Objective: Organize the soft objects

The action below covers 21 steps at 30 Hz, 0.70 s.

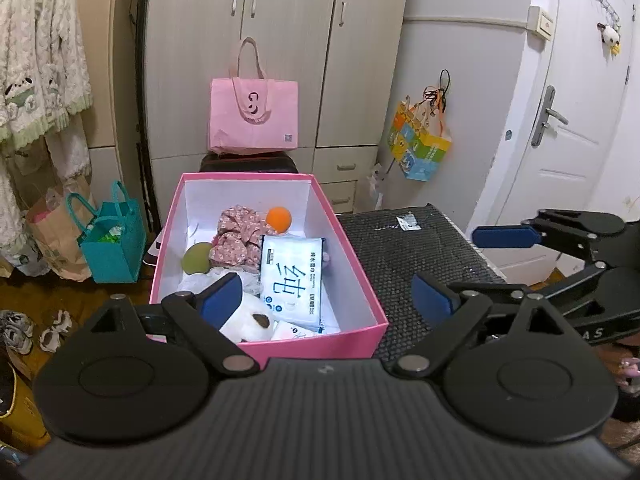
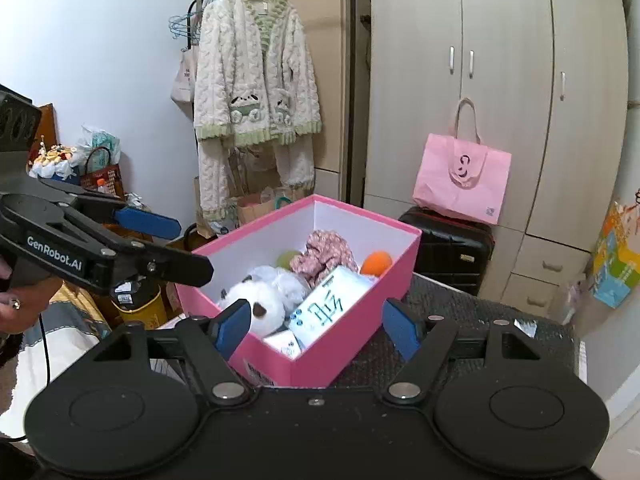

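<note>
1. Pink box [image 1: 362,330] sits on the black worktop [image 1: 416,248], just ahead of both sets of jaws.
2. Tissue pack [image 1: 291,276], plush toy [image 2: 256,304] and orange ball [image 1: 279,219] lie inside it.
3. Left gripper [image 1: 328,300] and right gripper [image 2: 316,326]: jaws spread wide, nothing held.

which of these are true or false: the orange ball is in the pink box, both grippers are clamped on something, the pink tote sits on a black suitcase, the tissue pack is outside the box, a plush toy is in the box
1. The orange ball is in the pink box. True.
2. Both grippers are clamped on something. False: the left gripper and right gripper are open, with nothing between their pads.
3. The pink tote sits on a black suitcase. True.
4. The tissue pack is outside the box. False: it lies inside.
5. A white plush toy is in the box. True.
</note>
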Each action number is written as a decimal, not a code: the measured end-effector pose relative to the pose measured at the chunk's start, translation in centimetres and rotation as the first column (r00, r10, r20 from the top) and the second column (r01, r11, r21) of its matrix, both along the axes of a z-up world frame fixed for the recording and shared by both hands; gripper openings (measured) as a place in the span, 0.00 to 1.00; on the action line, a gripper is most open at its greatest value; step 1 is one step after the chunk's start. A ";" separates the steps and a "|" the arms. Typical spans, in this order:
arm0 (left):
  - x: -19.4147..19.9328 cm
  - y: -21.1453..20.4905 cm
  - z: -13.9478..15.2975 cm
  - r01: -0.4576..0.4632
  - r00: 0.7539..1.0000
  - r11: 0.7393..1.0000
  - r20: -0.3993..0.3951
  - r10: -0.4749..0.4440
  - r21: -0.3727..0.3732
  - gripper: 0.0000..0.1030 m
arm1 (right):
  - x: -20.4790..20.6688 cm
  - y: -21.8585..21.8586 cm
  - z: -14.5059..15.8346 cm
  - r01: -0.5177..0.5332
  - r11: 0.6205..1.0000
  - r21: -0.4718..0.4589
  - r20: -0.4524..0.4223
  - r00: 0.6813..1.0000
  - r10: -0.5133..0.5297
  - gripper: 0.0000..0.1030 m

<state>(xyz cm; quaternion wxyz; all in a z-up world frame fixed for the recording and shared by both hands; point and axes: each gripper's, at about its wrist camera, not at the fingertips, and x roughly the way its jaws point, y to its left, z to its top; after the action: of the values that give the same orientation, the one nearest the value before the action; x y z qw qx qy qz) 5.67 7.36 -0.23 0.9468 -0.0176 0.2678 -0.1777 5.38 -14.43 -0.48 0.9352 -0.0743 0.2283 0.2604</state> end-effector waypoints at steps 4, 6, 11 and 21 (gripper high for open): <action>-0.5 -0.5 -0.8 -0.057 0.998 0.997 -0.009 0.057 0.050 0.96 | -0.5 -0.1 -0.7 0.051 0.999 -0.011 0.003 0.999 -0.051 0.85; -0.6 -0.7 -1.0 -0.080 0.996 0.994 -0.031 0.083 0.069 0.96 | -0.4 -0.4 -0.8 0.089 0.996 0.005 -0.019 0.996 -0.089 0.92; -1.5 -0.8 -1.0 -0.097 0.995 0.990 -0.005 0.098 0.101 0.97 | 0.0 -0.7 -1.3 0.193 0.979 -0.064 -0.083 0.977 -0.198 0.96; -2.7 -1.5 -1.3 -0.156 0.987 0.978 0.064 0.149 0.135 1.00 | -1.6 -0.5 -1.5 0.277 0.953 -0.123 -0.067 0.956 -0.286 0.97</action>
<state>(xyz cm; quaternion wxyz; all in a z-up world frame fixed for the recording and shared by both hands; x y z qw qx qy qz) 2.98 5.85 -1.55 0.9633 0.0330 0.2520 -0.0858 3.80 -14.94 -2.00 0.9466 -0.0825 0.2900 0.1139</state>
